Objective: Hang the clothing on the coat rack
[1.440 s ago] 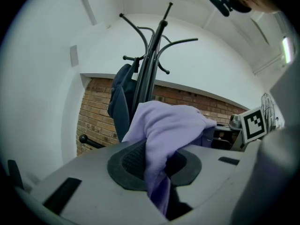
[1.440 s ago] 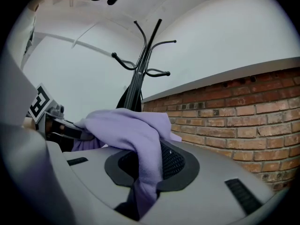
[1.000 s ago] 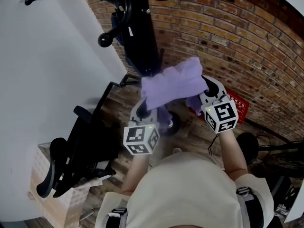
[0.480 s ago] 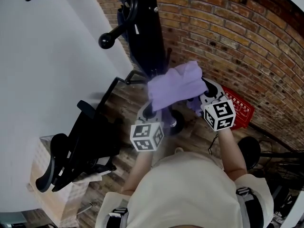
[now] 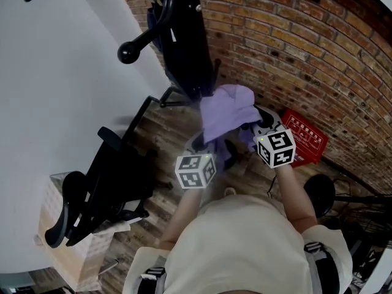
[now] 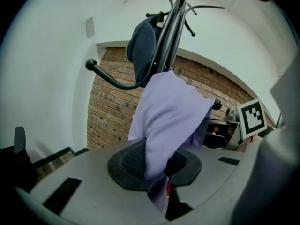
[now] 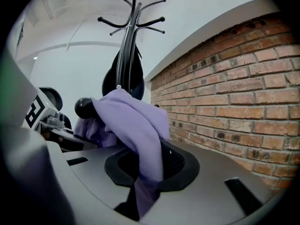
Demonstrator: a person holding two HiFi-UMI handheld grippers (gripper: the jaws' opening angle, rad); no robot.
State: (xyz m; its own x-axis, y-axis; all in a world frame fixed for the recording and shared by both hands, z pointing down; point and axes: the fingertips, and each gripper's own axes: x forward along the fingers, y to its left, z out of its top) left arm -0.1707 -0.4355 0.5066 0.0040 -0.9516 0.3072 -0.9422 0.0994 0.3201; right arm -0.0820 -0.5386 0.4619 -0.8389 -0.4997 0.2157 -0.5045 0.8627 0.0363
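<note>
A purple garment (image 5: pixel 225 110) is stretched between my two grippers in front of the black coat rack (image 5: pixel 184 35). My left gripper (image 5: pixel 205 141) is shut on the garment's left part, and the cloth (image 6: pixel 166 121) rises from its pads. My right gripper (image 5: pixel 257 120) is shut on the right part, with cloth (image 7: pixel 136 125) draped over its jaws. A dark garment (image 6: pixel 143 50) hangs on the rack's pole (image 7: pixel 129 32). A ball-tipped hook (image 5: pixel 127 52) sticks out to the left, above the purple garment.
A black office chair (image 5: pixel 104 188) stands at the left beside a light box (image 5: pixel 61 256). A brick wall (image 5: pixel 306 54) runs behind the rack, with a red sign (image 5: pixel 304 138) at its foot. A white wall (image 5: pixel 55 90) is at the left.
Both grippers have sunk with the purple garment held between them, and it now hangs lower against the rack's pole. Both grips are unchanged.
</note>
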